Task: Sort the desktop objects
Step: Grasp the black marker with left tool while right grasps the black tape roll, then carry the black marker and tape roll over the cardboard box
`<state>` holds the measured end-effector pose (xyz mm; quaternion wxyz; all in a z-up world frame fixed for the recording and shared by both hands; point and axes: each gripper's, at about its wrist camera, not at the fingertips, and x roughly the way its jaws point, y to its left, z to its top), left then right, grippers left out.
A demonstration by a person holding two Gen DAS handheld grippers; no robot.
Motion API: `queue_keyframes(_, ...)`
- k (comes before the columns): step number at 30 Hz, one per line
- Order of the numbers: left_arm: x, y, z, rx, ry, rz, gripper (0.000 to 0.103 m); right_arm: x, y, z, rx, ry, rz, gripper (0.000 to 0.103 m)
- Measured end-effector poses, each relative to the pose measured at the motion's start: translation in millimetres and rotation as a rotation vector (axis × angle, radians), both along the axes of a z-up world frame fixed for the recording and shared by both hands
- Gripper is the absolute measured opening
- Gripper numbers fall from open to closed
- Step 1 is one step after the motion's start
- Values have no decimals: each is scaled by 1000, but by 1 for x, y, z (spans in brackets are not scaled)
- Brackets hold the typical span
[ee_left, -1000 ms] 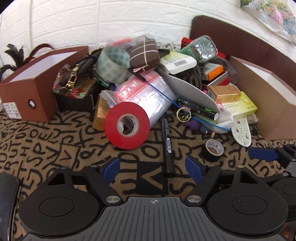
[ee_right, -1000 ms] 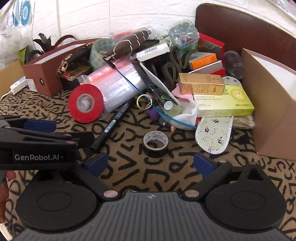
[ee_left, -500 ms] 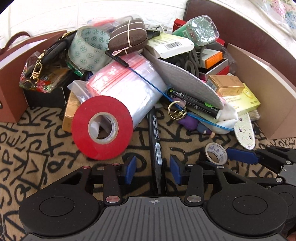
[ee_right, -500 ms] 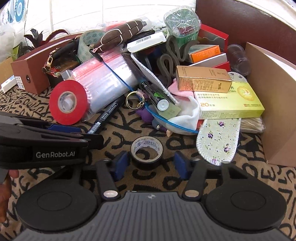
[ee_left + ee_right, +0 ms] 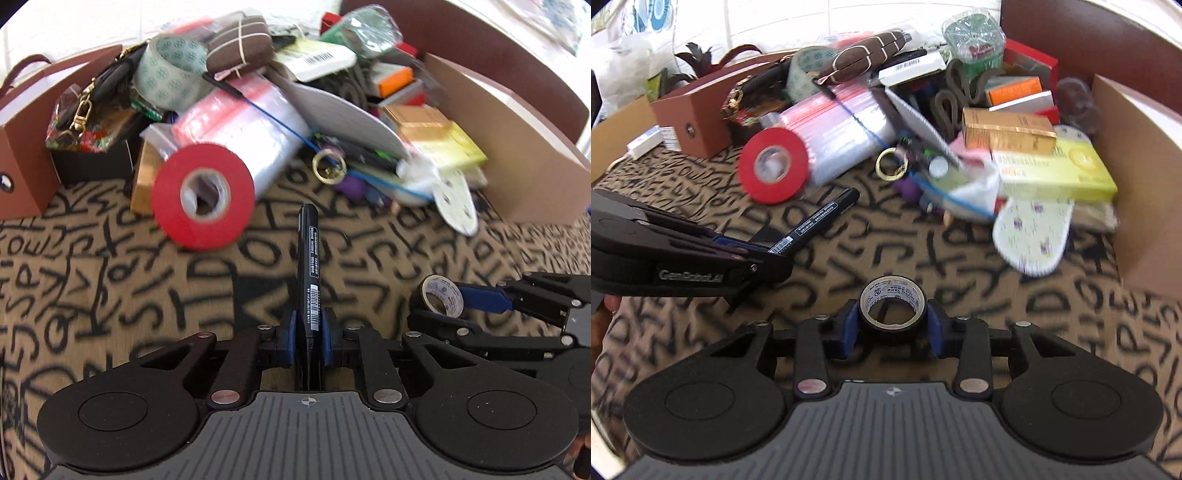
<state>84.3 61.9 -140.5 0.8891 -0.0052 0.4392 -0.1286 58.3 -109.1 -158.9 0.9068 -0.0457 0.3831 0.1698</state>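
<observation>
Two grips made at once — left gripper (image 5: 309, 334) clamped on the black marker (image 5: 308, 258), right gripper (image 5: 892, 328) clamped on the small roll of black tape (image 5: 892, 308), both sets of jaws just closed in. Marker pinched near its rear end only, barrel jutting forward toward the red tape roll (image 5: 203, 195); likely to pivot or slide out under a quick swing. Small roll held across its rounded sides; liable to squeeze out or twist if the pads sit off-centre. Both loads close in front of the red tape roll and its heap; a careless lift could knock the leaning roll over. Marker: slim, glossy black, white label and barcode, cap on. Small roll: black with a pale printed core, standing on edge, partly used. Patterned cloth (image 5: 110, 288) beneath both.
</observation>
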Motion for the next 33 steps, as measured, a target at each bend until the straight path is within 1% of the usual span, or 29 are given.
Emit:
queue_keyframes(1, -2, -2, 0, 10, -2, -2, 27, -4, -2, 0, 7, 1, 1, 43)
queue_keyframes(2, -3, -4, 0, 16, -7, -2, 36, -6, -3, 0, 7, -1, 4, 43)
queue_keyframes(3, -3, -7, 0, 23, -16, 0, 47, -7, -2, 0, 5, -6, 8, 44)
queue_keyframes(4, -1, -10, 0, 33, -20, 3, 50, -7, -2, 1, 3, -8, 6, 44)
queue_keyframes(8, 8, -20, -2, 63, -30, 2, 53, -2, 0, 1, 3, -10, -2, 46)
queue_keyframes(9, 9, -22, -3, 74, -30, -3, 51, -1, 0, 1, 2, -8, 1, 46)
queue_keyframes(10, 9, -22, -2, 82, -32, -2, 32, -1, 1, 0, 2, -7, 5, 46)
queue_keyframes(11, 8, -22, -1, 83, -31, -1, 28, -1, 0, 0, 1, -6, 6, 45)
queue_keyframes(13, 8, -19, -1, 66, -24, 2, 26, -1, 0, 0, 6, -4, 6, 44)
queue_keyframes(15, 8, -17, -2, 59, -27, 10, 31, -1, 0, 0, 7, -4, 4, 45)
queue_keyframes(17, 8, -19, -3, 64, -32, 11, 30, -1, 0, 0, 6, -5, -1, 45)
queue_keyframes(18, 8, -19, -3, 64, -30, 9, 25, -1, 0, 0, 4, -4, -1, 44)
queue_keyframes(19, 9, -19, -3, 68, -29, 11, 18, -1, 1, 0, -1, -2, 2, 43)
queue_keyframes(20, 9, -19, -2, 68, -24, 16, 16, -1, 2, 1, -7, -2, 6, 43)
queue_keyframes(22, 9, -19, -1, 66, -21, 22, 16, -1, 2, 1, -9, 0, 8, 43)
queue_keyframes(24, 9, -19, -2, 68, -24, 22, 24, -1, 2, 0, -4, 3, 2, 44)
queue_keyframes(25, 9, -19, -2, 72, -24, 19, 24, 0, 2, 0, -2, 6, -2, 44)
queue_keyframes(27, 8, -23, -3, 98, -38, 8, 17, 1, 2, 0, -3, 8, -6, 44)
queue_keyframes(28, 7, -24, -3, 109, -44, 6, 13, 1, 2, -1, -2, 10, -8, 44)
queue_keyframes(29, 7, -25, -3, 111, -45, 5, 9, 1, 2, -1, -2, 12, -9, 43)
queue_keyframes(31, 5, -24, -2, 97, -33, 13, 9, 1, 2, 0, -1, 16, -9, 43)
queue_keyframes(33, -1, -26, 0, 99, -28, 12, 9, -1, 1, 2, 8, 23, -11, 43)
